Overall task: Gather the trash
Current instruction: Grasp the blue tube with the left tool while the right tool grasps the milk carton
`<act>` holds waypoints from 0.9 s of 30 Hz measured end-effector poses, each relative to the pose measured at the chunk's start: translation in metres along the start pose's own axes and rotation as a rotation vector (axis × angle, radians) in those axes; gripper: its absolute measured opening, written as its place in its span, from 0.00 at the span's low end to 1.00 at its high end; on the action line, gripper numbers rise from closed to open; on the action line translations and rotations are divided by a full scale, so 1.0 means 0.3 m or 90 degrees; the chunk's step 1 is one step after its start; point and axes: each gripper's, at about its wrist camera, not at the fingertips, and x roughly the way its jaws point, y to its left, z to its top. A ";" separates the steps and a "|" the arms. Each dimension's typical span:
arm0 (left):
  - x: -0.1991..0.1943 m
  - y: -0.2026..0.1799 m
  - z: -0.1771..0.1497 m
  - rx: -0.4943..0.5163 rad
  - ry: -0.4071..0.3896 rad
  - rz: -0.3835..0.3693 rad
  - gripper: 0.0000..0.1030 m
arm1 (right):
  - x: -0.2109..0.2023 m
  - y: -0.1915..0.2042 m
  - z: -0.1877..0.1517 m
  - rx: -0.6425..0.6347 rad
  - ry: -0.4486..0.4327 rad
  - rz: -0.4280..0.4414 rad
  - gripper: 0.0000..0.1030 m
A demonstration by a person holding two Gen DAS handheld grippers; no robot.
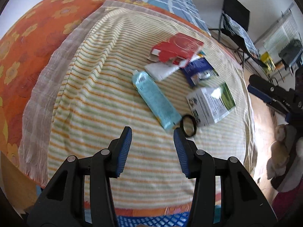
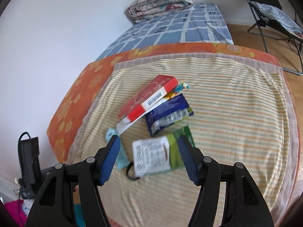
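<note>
Trash lies in a loose cluster on the striped towel (image 1: 113, 98) ahead of both grippers, and much of it is smeared by motion blur. Six pieces can be counted: one red carton (image 1: 178, 47), one white flat packet (image 1: 161, 70) partly hidden beneath it, one dark blue wrapper (image 1: 200, 71), one light blue tube (image 1: 157, 100), one white-and-green box (image 1: 212, 102) and one black ring (image 1: 188, 125). A sliver of colourful wrapper (image 2: 181, 87) peeks out from under the red carton in the right wrist view; what it is cannot be told.

Left gripper (image 1: 153, 132) has its jaws apart with nothing between them; the tube's near end lies just beyond the right-hand fingertip, and the ring sits right beside that tip. Whether either touches the jaw cannot be told.

Right gripper (image 2: 148, 141) also has its jaws spread. The white-and-green box (image 2: 157, 155) shows in the gap between them, its printing too blurred to read; contact cannot be judged. The tube (image 2: 121, 157) is mostly hidden behind the left-hand finger, and the ring (image 2: 130, 172) is half covered by the box.

Beyond the jaws, one folded quilt (image 2: 161, 1) lies on the blue checked sheet (image 2: 170, 30), and a folding chair (image 2: 274, 15) is cut off at the frame edge.
</note>
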 end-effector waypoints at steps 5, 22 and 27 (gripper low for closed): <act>0.049 0.008 0.055 -0.014 -0.007 0.008 0.45 | 0.100 -0.009 0.041 -0.010 0.023 -0.008 0.61; 0.165 0.062 0.141 -0.057 0.007 0.003 0.45 | 0.249 -0.043 0.052 -0.022 0.090 -0.045 0.61; 0.179 0.042 0.152 -0.056 0.010 0.006 0.49 | 0.205 -0.088 0.006 -0.012 0.121 -0.041 0.61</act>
